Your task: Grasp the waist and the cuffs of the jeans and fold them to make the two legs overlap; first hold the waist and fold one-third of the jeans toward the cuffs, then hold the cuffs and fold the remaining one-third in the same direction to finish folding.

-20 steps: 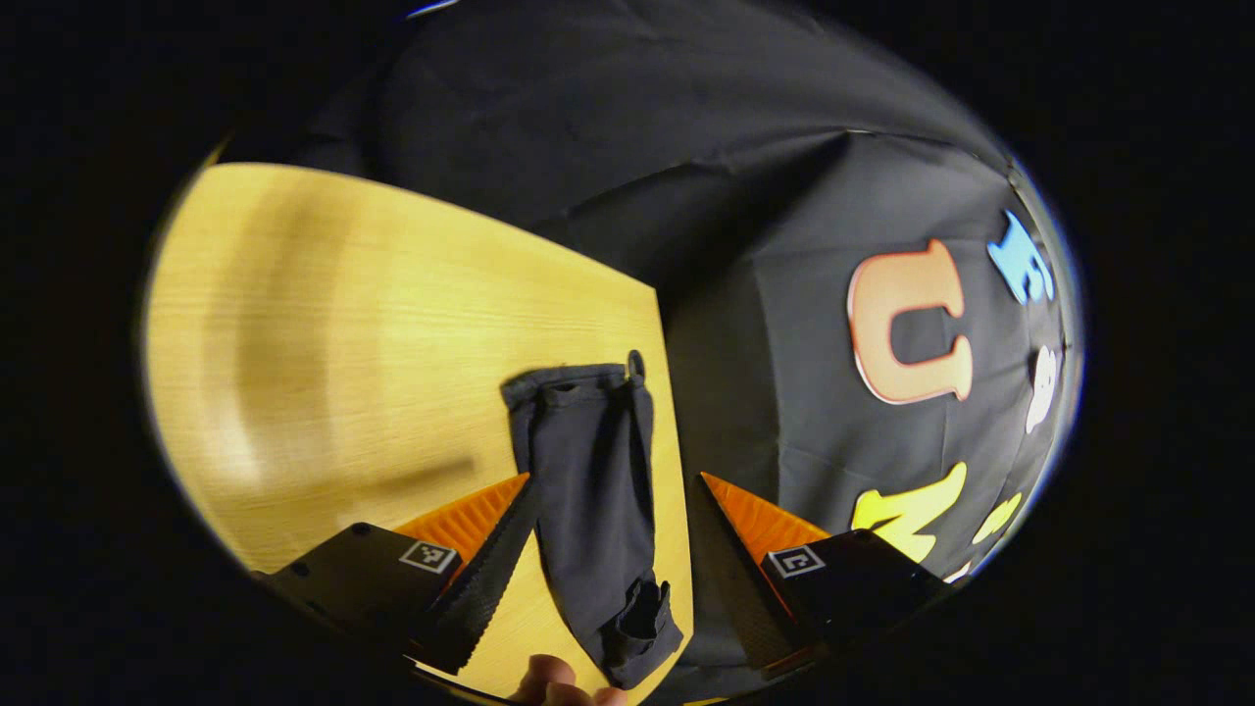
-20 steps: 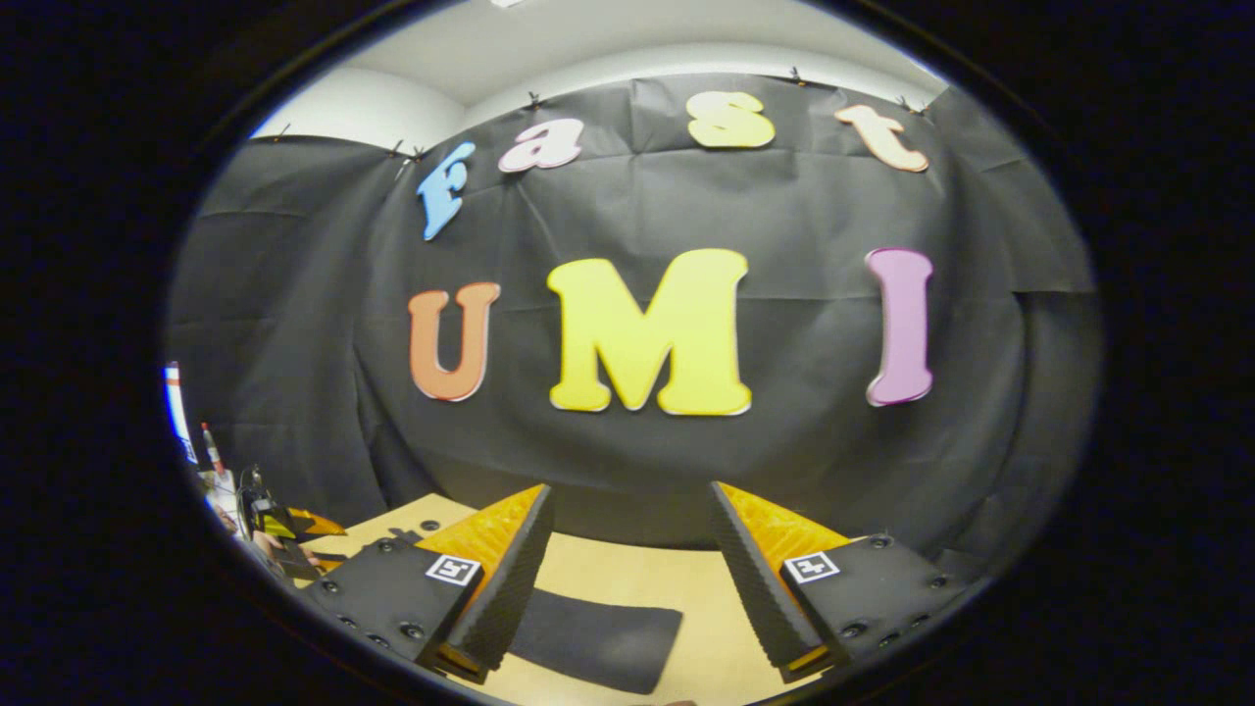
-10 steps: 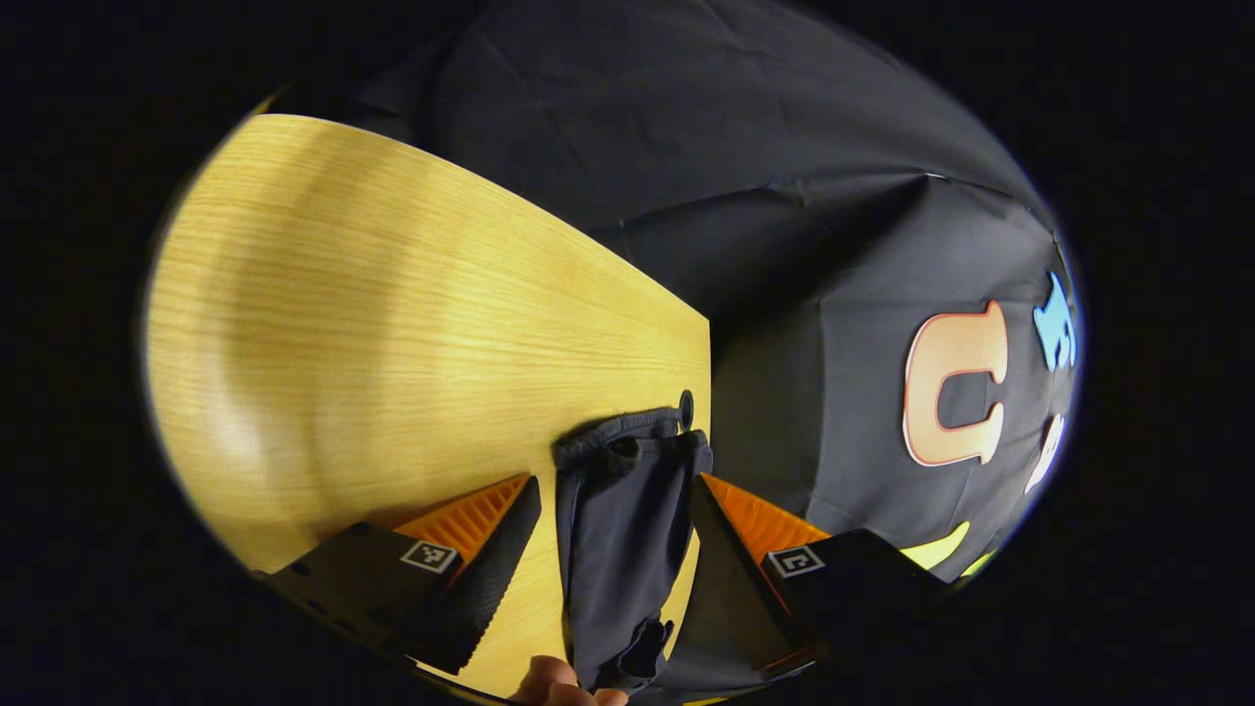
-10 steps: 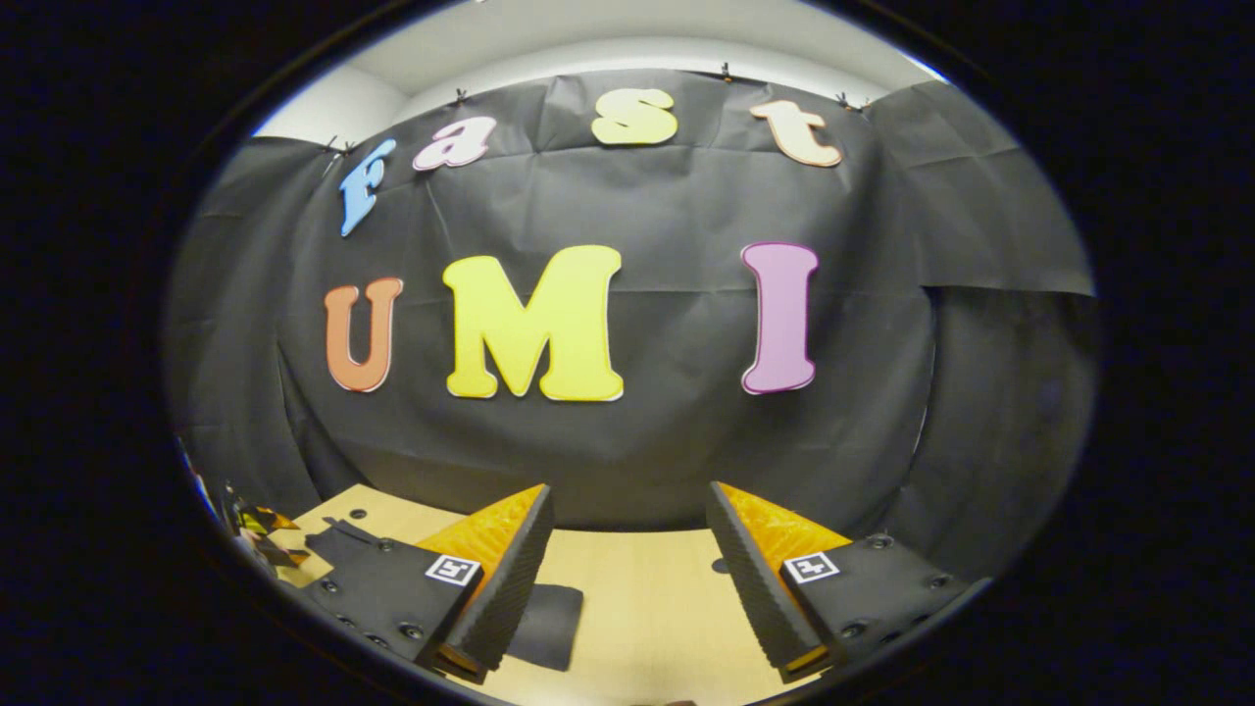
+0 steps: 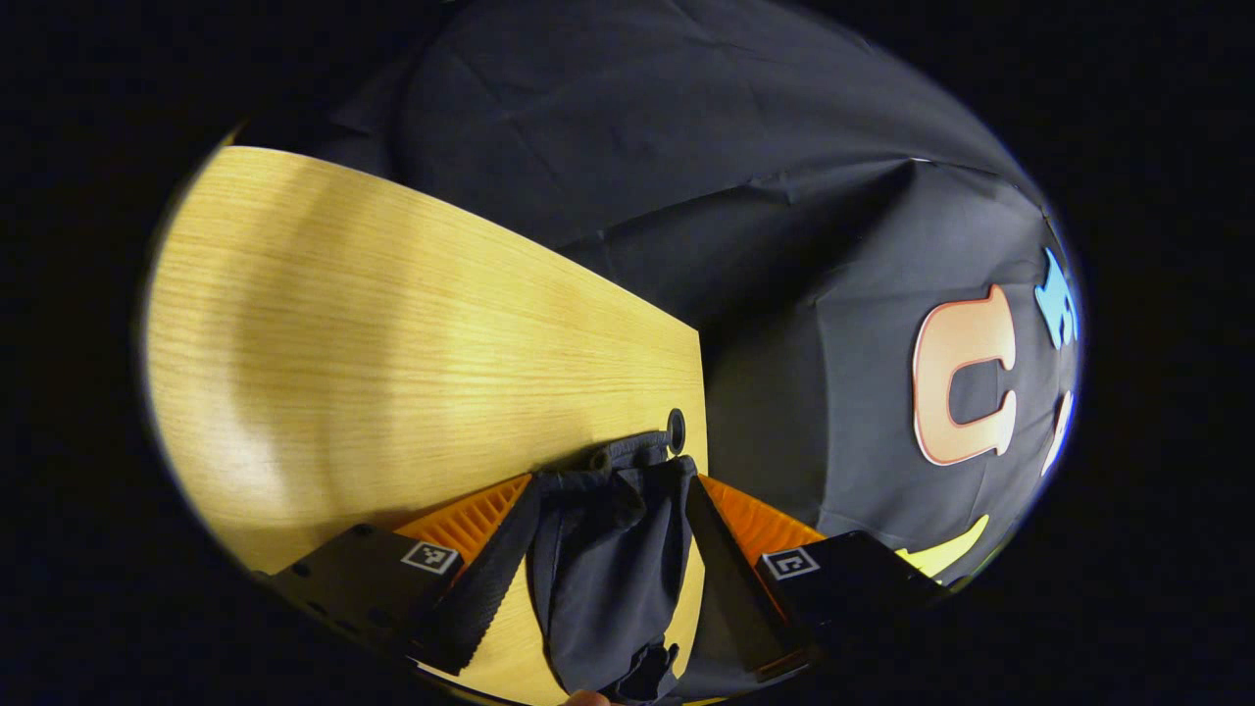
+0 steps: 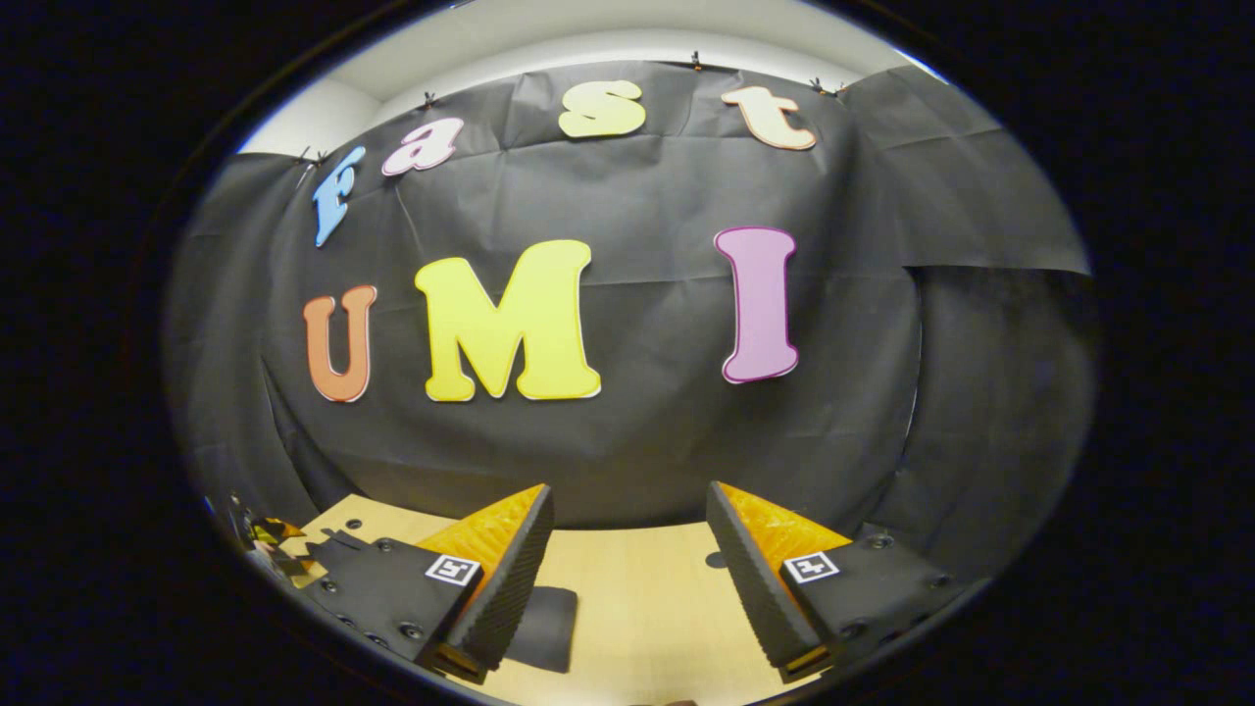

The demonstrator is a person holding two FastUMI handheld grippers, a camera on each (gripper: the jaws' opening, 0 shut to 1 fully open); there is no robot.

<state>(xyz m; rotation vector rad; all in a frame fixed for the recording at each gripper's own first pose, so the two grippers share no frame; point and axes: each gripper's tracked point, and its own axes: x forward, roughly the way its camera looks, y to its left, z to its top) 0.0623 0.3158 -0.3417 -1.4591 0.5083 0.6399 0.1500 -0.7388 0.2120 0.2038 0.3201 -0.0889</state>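
The jeans point(image 5: 608, 579) are dark, almost black, bunched into a narrow creased strip that runs up between the two fingers of the left gripper point(image 5: 608, 490) in the left gripper view. The top of the strip ends in a rolled hem just past the fingertips, with a small dark ring-shaped piece poking out beside it. Lower down, near the gripper's base, the cloth gathers into a lumpy fold.

The left gripper's black ribbed pads flank the strip on both sides, the right-hand pad against the cloth and the left-hand pad at its edge. The gap is about as wide as the strip itself, and I cannot tell whether the fingers are pressing the fabric or merely standing around it.

The strip lies on a pale wooden table point(image 5: 373, 333), right along the table's edge, which runs just beyond the right-hand finger. Past that edge hangs only the black cloth wall. To the left of the fingers the tabletop is broad, bare wood.

In the right gripper view, the right gripper point(image 6: 627, 495) stands wide apart with nothing between its fingers. A dark flat patch of fabric point(image 6: 544, 642) lies on the wood just inside its left-hand finger, low down. Ahead of the fingertips a short stretch of table ends at its far edge against the wall.
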